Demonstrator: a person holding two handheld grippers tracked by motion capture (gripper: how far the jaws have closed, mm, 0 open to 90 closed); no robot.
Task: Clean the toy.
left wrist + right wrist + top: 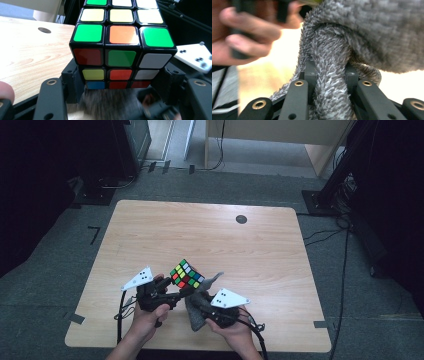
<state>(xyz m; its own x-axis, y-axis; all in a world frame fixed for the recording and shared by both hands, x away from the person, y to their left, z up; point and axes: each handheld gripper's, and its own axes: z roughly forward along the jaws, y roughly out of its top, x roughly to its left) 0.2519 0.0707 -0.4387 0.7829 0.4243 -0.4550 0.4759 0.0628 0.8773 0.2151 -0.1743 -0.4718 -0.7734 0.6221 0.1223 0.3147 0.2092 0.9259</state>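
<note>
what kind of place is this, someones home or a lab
Most likely a lab or recording room, not a home. A bare wooden table stands on grey carpet with black tape marks, cables trail across the floor, and dark equipment stands ring the table.

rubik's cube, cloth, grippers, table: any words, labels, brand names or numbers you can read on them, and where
None can be read.
Rubik's cube: plain coloured stickers, no logo or lettering on the faces shown.
Grey cloth: no tag or print in sight.
White plate on the right gripper: black dots, no characters.
Table: bare wood grain and a dark round hole cover, no text.
</note>
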